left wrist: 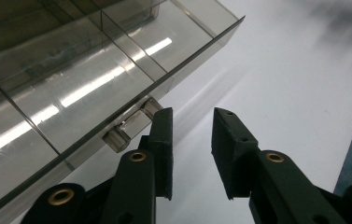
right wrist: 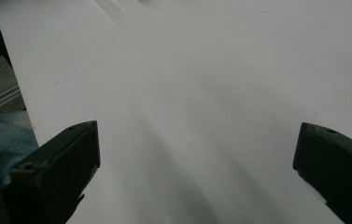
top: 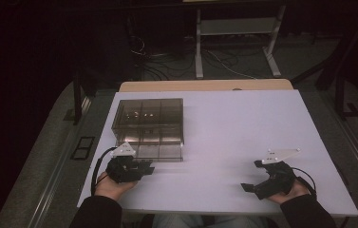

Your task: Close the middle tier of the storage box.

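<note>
At the left of the white table (top: pixel 243 128) stands a smoke-tinted clear plastic compartment box (top: pixel 149 127), its lid down and its inner dividers showing through the top; I take this box as the landmark for everything else. Just at the box's near edge, by its near left corner, the left gripper (top: pixel 144 167) is held in the person's left hand (top: pixel 112 184), with its grey three-cornered plate on top and its cable looping off to the left. In the left gripper view the gripper (left wrist: pixel 191 140) points along the box's front wall, where a small clear latch tab (left wrist: pixel 129 127) juts out from the lid edge. The jaws stand at a narrow gap with only bare table between them; the left finger (left wrist: pixel 162 140) sits right beside the latch tab, close enough that I cannot tell whether it touches, while the other finger is off the box altogether. Nothing is gripped. Well to the right of the box, near the table's near right corner, the right gripper (top: pixel 251 183) rests in the person's right hand (top: pixel 290 192), low over the board and aimed leftward toward the box's side of the table. In the right gripper view its two black fingers (right wrist: pixel 59 163) stand far apart at the frame's lower corners, wide open, with bare white tabletop between them and nothing held or touched.
</note>
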The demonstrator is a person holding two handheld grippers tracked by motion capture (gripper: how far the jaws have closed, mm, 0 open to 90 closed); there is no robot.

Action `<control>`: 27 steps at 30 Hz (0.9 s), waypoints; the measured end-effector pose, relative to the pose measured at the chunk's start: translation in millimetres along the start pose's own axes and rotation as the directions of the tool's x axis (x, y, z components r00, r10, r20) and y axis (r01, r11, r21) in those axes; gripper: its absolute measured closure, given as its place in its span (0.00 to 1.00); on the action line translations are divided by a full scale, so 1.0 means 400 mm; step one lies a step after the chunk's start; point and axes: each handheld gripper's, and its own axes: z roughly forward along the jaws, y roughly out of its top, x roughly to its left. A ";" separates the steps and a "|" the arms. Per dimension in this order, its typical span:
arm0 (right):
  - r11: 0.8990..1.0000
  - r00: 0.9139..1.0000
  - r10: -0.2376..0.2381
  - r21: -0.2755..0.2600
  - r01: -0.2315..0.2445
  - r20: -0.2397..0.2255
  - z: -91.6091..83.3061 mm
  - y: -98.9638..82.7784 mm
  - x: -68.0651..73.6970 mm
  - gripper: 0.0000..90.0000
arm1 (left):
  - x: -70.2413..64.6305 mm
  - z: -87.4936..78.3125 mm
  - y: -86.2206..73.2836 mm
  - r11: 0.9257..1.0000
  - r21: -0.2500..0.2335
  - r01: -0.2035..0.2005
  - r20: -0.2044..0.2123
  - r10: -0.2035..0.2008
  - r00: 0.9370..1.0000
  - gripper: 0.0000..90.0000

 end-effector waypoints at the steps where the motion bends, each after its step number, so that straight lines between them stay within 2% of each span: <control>1: 1.000 1.000 -0.001 0.000 0.001 0.000 0.000 0.000 0.000 0.00 | 0.001 0.002 -0.001 1.000 0.008 -0.004 0.001 0.004 1.000 0.78; 4: 1.000 1.000 -0.003 0.001 0.003 0.000 0.001 0.000 0.000 0.00 | 0.001 0.011 -0.002 1.000 0.018 0.001 0.008 -0.001 1.000 0.80; 8: 1.000 1.000 -0.003 0.002 0.003 -0.001 0.001 0.000 0.000 0.00 | 0.000 0.022 -0.002 0.999 0.045 -0.012 0.012 0.012 1.000 0.84; 10: 1.000 1.000 -0.004 0.002 0.004 -0.001 0.001 0.000 0.000 0.00 | 0.002 0.026 -0.001 0.997 0.072 -0.030 0.007 0.030 1.000 0.88; 16: 1.000 1.000 -0.005 0.004 0.005 -0.002 0.002 0.000 0.000 0.00 | 0.006 0.041 0.004 0.994 0.105 -0.032 -0.005 0.033 0.999 0.98; 27: 1.000 1.000 -0.005 0.004 0.005 -0.003 0.002 0.000 0.000 0.00 | 0.021 0.054 0.014 0.992 0.125 -0.025 -0.031 0.029 0.999 0.99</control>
